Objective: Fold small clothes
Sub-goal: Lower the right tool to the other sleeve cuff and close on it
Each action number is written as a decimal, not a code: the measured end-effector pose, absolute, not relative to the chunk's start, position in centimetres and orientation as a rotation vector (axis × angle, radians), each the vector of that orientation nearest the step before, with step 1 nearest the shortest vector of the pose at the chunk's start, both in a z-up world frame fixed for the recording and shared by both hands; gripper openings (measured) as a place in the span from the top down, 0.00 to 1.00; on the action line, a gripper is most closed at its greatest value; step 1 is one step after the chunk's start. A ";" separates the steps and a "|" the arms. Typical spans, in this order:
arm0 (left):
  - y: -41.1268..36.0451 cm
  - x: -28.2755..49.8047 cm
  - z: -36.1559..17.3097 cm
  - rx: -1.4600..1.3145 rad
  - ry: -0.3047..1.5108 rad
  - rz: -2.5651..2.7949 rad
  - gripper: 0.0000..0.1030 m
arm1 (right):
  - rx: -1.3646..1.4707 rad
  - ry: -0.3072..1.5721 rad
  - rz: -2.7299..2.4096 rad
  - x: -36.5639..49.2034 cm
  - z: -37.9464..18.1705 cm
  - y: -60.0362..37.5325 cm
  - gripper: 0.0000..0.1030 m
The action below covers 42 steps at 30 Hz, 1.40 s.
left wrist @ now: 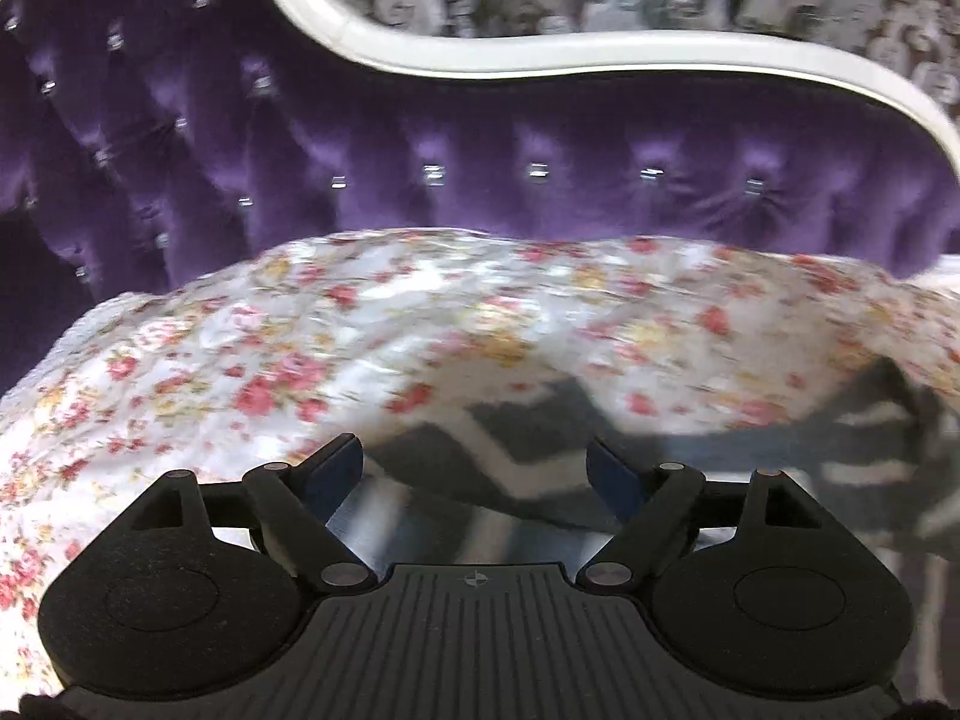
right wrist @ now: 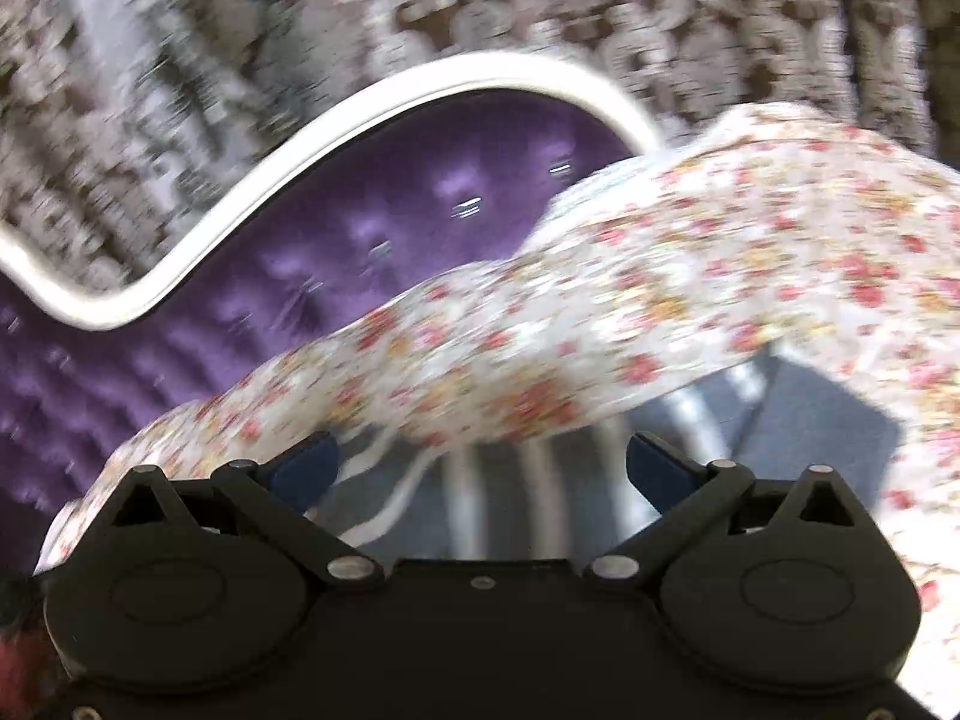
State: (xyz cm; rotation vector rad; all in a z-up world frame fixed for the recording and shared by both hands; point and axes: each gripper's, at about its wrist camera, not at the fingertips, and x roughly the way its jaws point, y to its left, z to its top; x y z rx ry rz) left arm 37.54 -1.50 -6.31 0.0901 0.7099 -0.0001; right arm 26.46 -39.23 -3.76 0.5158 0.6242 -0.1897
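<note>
A grey garment with white stripes [left wrist: 516, 420] lies crumpled on the floral bed cover [left wrist: 240, 354] and runs off to the right. My left gripper [left wrist: 474, 468] stands open just in front of it. The cloth shows in the gap between the blue pads [left wrist: 336, 471], and they do not press on it. In the right wrist view the same grey striped garment [right wrist: 810, 420] lies under and beyond my right gripper [right wrist: 480, 462], whose jaws are wide open with nothing clamped. A raised fold of the floral cover [right wrist: 690, 276] hides the garment's far part. Both views are motion-blurred.
A purple tufted headboard [left wrist: 540, 144] with a curved white frame [left wrist: 540, 57] rises behind the bed, also seen in the right view as the headboard [right wrist: 420, 192]. Patterned grey-brown wallpaper [right wrist: 540, 6] is beyond it.
</note>
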 end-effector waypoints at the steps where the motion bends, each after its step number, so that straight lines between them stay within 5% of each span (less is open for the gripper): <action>1: -2.0 37.1 -6.2 0.087 0.711 -0.024 0.21 | 0.527 0.624 -0.214 26.3 -3.9 -40.0 0.01; 11: -7.9 33.1 -5.9 0.091 0.712 -0.219 0.21 | 0.540 0.658 -0.332 25.2 -4.7 -45.7 0.02; 18: -10.8 31.9 -9.4 0.189 0.772 -0.250 0.17 | 0.639 0.741 -0.292 24.0 -6.2 -48.5 0.30; 32: -10.6 31.9 -9.6 0.165 0.778 -0.233 0.17 | 0.195 0.946 -0.269 26.4 -7.3 -43.2 0.31; 34: -10.6 31.9 -9.6 0.164 0.778 -0.233 0.17 | 0.185 0.938 -0.279 26.2 -7.4 -43.6 0.45; 37: -10.6 31.9 -9.6 0.164 0.777 -0.233 0.17 | 0.305 0.884 -0.243 25.5 -7.1 -45.3 0.85; 42: -10.3 31.9 -9.5 0.155 0.776 -0.246 0.17 | 0.513 0.703 -0.182 23.8 -5.3 -47.3 0.90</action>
